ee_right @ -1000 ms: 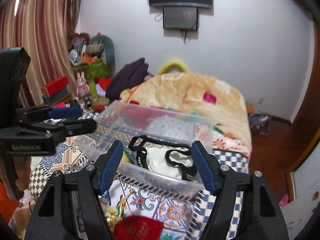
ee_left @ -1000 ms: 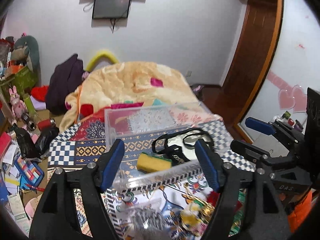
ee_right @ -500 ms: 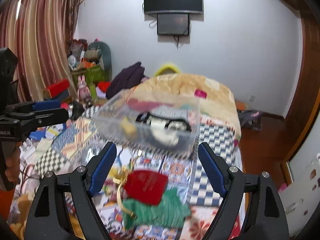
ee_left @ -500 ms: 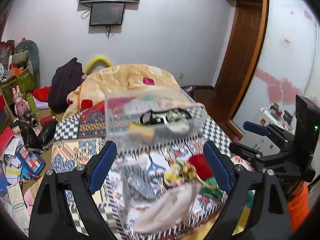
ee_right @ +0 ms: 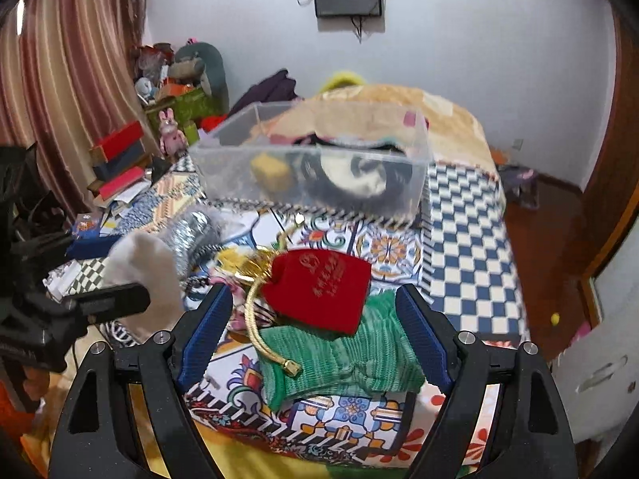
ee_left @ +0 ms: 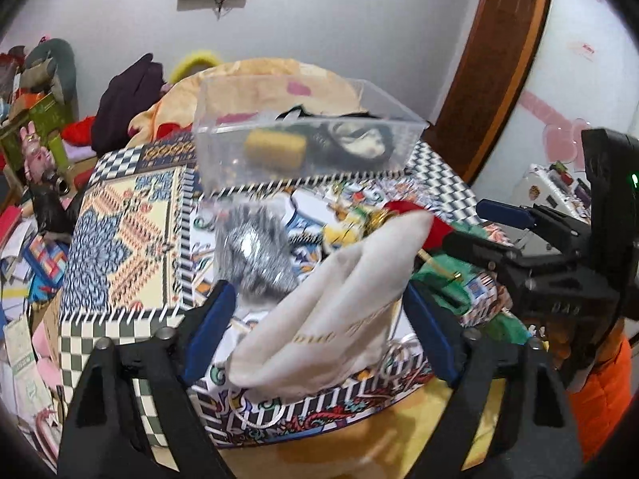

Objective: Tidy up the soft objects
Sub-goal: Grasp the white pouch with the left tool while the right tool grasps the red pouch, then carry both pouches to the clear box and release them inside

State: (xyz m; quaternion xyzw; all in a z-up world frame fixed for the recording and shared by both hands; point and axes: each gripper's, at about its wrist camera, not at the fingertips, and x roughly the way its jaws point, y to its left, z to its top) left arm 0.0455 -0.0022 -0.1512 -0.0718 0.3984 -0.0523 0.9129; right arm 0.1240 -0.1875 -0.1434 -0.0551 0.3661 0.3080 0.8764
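Observation:
A clear plastic bin stands on the patterned bed cover and holds a yellow sponge and a black-and-white soft item. My left gripper is open around a white cloth pouch, with a silver-grey soft item just beyond. My right gripper is open around a red pouch with a gold cord, which lies on a green knitted cloth. The bin also shows in the right wrist view.
The patterned cover has a near edge just below the pouches. A beige blanket is heaped behind the bin. Boxes, toys and papers clutter the floor at left. A wooden door frame stands at right.
Both grippers have pulled back and down from the bin toward the near edge. The white pouch now sits between my left fingers, the red pouch and green cloth between my right.

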